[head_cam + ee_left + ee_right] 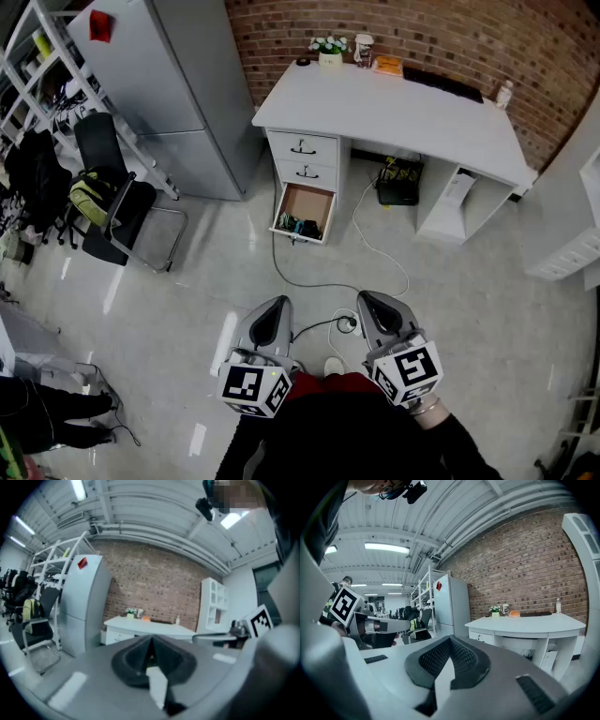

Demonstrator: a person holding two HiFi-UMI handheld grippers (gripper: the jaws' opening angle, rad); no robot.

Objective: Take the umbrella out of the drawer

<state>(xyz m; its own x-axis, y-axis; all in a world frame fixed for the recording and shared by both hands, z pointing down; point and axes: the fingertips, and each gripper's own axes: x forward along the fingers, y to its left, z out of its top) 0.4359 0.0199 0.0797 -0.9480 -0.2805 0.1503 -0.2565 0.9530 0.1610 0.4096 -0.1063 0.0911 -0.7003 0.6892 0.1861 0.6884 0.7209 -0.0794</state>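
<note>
Both tongs hang over the pale floor (469, 309), well in front of the white counter (394, 112) and pointing toward it. The left tongs (277, 306) are pressed fully together with nothing between the dark pads, as the left gripper view (150, 654) shows. The right tongs (369, 299) look the same in the right gripper view (450, 654): closed to a seam and empty. The 2 sit side by side, near each other but apart.

At the counter's left end is a column of 3 drawers. The upper 2 are closed, and the bottom drawer (305, 212) is pulled out toward the tongs. A dark bundle with teal flecks (298, 226) lies at that drawer's front end. It is too small to tell whether this is the umbrella.

On the counter's far edge, against the brick wall (450, 33), stand a small flower pot (329, 50), a cup (364, 49) and an orange item (387, 66), with a black keyboard (441, 83) further right. Under the counter sits a black box with tangled wires (398, 184). A white cable (375, 246) trails from under the counter across the floor.

Left of the counter stands a tall grey fridge (159, 84), and a black chair (117, 202) stands further left again.
</note>
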